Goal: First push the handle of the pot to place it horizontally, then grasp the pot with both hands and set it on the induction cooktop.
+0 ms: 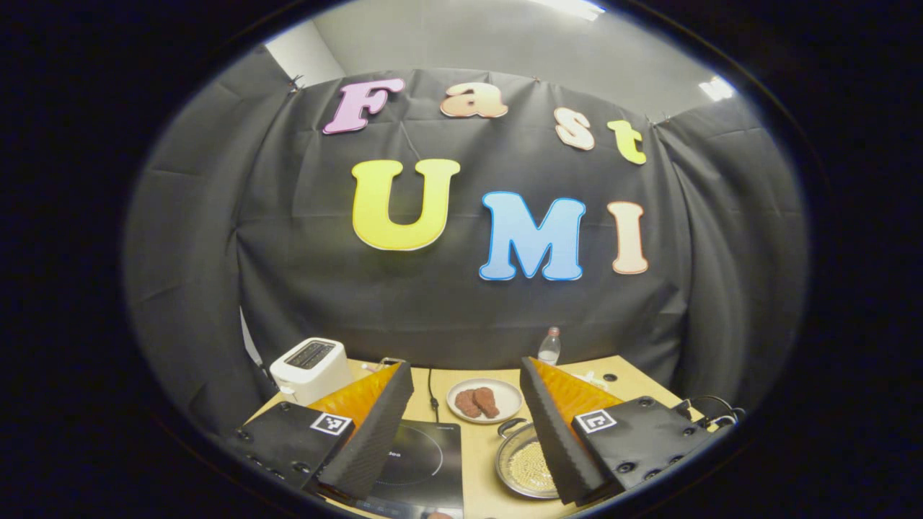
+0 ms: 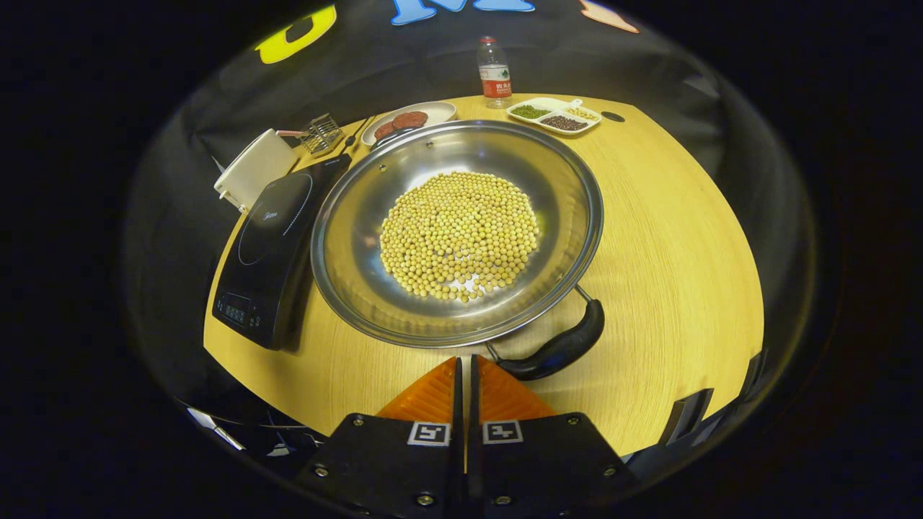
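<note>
The pot (image 2: 457,231), a wide shallow steel pan, is sitting on the table (image 2: 670,238) just beside the induction cooktop (image 2: 270,245), holding a loose heap of yellow beans (image 2: 460,234). It is probably rigid, slick and fairly light, with contents ready to roll if tipped, so its black handle (image 2: 559,349) is looking like the safest hold. The right tool (image 2: 465,375) is pressed together near that handle; the left tool (image 1: 465,411) is hovering spread wide
</note>
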